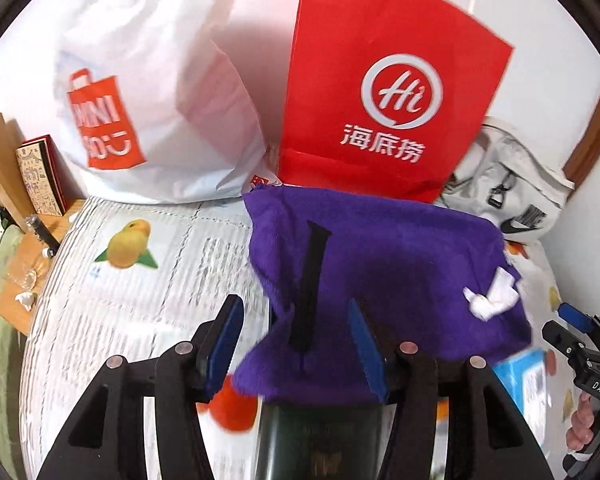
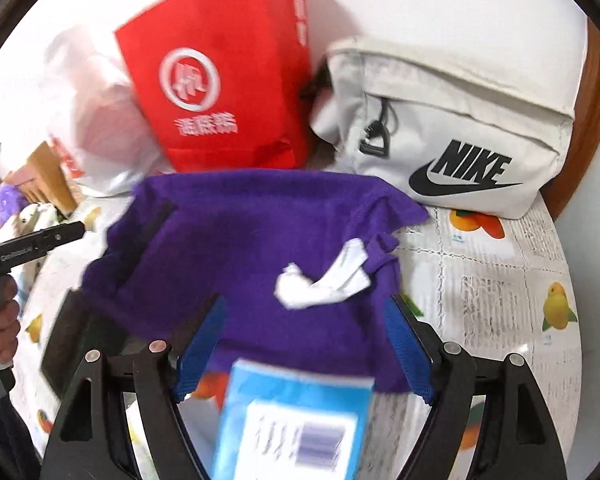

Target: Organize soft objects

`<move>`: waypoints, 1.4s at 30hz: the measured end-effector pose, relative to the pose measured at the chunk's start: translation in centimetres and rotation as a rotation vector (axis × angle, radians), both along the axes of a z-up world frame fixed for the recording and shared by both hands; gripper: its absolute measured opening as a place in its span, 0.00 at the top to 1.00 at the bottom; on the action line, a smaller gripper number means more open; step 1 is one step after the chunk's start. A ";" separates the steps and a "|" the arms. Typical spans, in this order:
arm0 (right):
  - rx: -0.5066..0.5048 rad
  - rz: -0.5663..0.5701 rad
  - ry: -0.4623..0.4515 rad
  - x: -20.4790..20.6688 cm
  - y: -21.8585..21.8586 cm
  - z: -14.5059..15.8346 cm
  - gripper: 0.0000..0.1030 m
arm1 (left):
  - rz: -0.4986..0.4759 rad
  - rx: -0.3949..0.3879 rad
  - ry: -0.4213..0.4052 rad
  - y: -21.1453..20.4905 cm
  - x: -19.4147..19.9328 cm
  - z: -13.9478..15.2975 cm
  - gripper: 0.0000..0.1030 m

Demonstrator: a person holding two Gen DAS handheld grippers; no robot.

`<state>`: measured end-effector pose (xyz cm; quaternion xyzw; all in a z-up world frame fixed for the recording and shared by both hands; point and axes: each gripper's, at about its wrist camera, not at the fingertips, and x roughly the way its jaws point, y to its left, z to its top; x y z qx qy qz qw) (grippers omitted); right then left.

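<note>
Purple cloth lies apparently released, ahead of the open left gripper and right gripper.

left wrist view: looks forward and steeply down between its own fingers, close over the left part of the purple cloth, facing the red paper bag and white plastic bag by the wall. right wrist view: same downward tilt, close over the cloth's right part, facing the white nike bag. shared: cloth, red bag, fruit-print table cover; each view catches the other gripper at its edge.
</note>
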<state>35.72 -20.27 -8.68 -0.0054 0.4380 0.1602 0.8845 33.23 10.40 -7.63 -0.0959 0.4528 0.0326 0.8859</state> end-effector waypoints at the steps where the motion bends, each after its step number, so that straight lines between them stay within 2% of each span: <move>1: 0.009 0.006 -0.004 -0.7 -0.1 0.3 0.22 | 0.003 -0.004 0.000 0.1 -0.4 0.2 0.49; 6: 0.097 0.057 -0.005 -4.7 0.5 0.9 0.24 | -0.011 0.008 0.004 -0.1 -4.1 0.8 0.49; 10: 0.067 0.096 -0.011 -7.5 2.0 0.2 0.42 | -0.020 -0.026 0.012 -0.1 -6.7 0.1 0.49; 12: 0.061 0.145 0.000 -8.8 3.2 -0.4 0.46 | -0.027 -0.030 0.021 -0.2 -7.8 -0.5 0.49; 16: 0.039 0.228 0.001 -10.7 5.4 -1.5 0.46 | -0.027 -0.025 0.032 0.0 -9.8 -1.5 0.49; 20: -0.008 0.277 0.009 -11.2 7.4 -2.6 0.46 | -0.011 -0.032 0.043 0.6 -11.6 -2.2 0.42; 29: -0.175 0.315 0.067 -9.9 10.4 -5.3 0.46 | -0.022 -0.070 0.045 1.6 -13.8 -3.2 0.42; 30: -0.187 0.316 0.079 -9.7 10.7 -5.7 0.49 | -0.028 -0.070 0.045 1.6 -14.0 -3.3 0.42; 31: -0.197 0.304 0.092 -9.4 10.8 -6.1 0.56 | -0.031 -0.071 0.046 1.6 -14.1 -3.3 0.42; 34: -0.138 0.274 0.116 -9.0 10.3 -6.2 0.60 | -0.033 -0.077 0.052 1.8 -14.6 -3.7 0.42; 36: -0.115 0.260 0.059 -9.6 10.0 -5.0 0.60 | -0.033 -0.075 0.062 1.8 -14.9 -4.0 0.42; 42: -0.011 0.199 -0.019 -11.3 8.3 -2.1 0.60 | -0.057 -0.075 0.079 0.9 -16.5 -4.4 0.42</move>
